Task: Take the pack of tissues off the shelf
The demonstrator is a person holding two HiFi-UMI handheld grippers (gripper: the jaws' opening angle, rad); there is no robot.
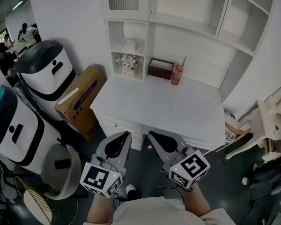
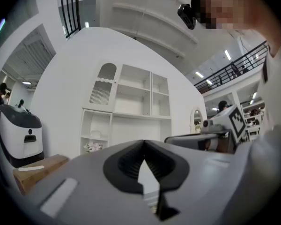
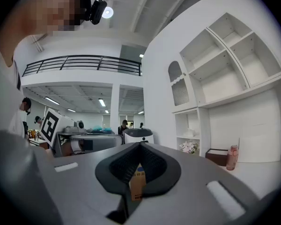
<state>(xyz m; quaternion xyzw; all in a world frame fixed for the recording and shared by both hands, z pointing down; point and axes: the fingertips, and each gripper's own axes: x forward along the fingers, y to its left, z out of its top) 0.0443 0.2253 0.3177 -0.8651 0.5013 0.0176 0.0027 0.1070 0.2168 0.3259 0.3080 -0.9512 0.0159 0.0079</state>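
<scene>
The pack of tissues is a small white bundle in the middle cubby of the white shelf unit, above a pot of flowers. It also shows in the left gripper view as the tissue pack and in the right gripper view as the tissue pack. My left gripper and right gripper hang side by side in front of the white desk, well short of the shelf. Both are shut with nothing in them, tips meeting on the left gripper and on the right gripper.
A brown box and a pink bottle stand at the back of the desk. A cardboard carton leans at the desk's left, beside two white robots. A white chair stands at the right. People are at the far left.
</scene>
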